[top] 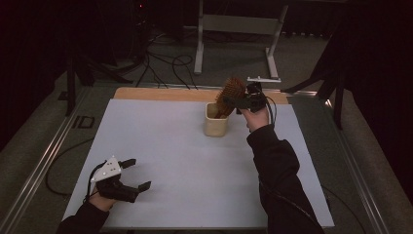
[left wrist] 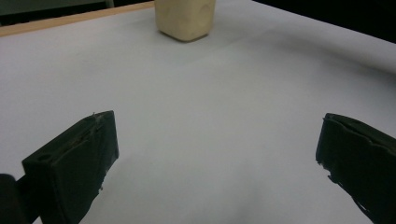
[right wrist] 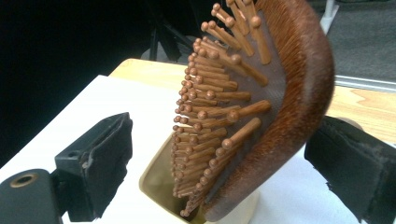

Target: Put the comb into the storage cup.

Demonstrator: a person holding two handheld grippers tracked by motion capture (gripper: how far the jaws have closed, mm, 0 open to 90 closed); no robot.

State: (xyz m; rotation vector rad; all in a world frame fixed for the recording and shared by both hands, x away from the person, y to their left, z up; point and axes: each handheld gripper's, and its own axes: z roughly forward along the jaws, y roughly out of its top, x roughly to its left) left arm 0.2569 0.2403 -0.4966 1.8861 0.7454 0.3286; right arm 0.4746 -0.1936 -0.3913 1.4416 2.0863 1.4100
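Note:
A brown wooden hairbrush (top: 231,92) stands head-up in a cream cup (top: 215,126) at the back of the white table top (top: 195,170). My right gripper (top: 246,100) is at the brush head, open. In the right gripper view the hairbrush (right wrist: 280,93) sits between the two jaws. The bristles are apart from the left jaw, and the back of the brush lies close to the right jaw, above the cup (right wrist: 156,182). My left gripper (top: 140,173) hovers open and empty near the front left corner. In its own view the left gripper (left wrist: 217,154) faces the cup (left wrist: 185,18) far ahead.
A strip of bare wood (top: 160,93) runs along the table's far edge. Beyond it stand a grey metal frame (top: 238,24) and loose cables (top: 165,66) on the floor. A person's dark sleeve (top: 277,170) crosses the right side of the table.

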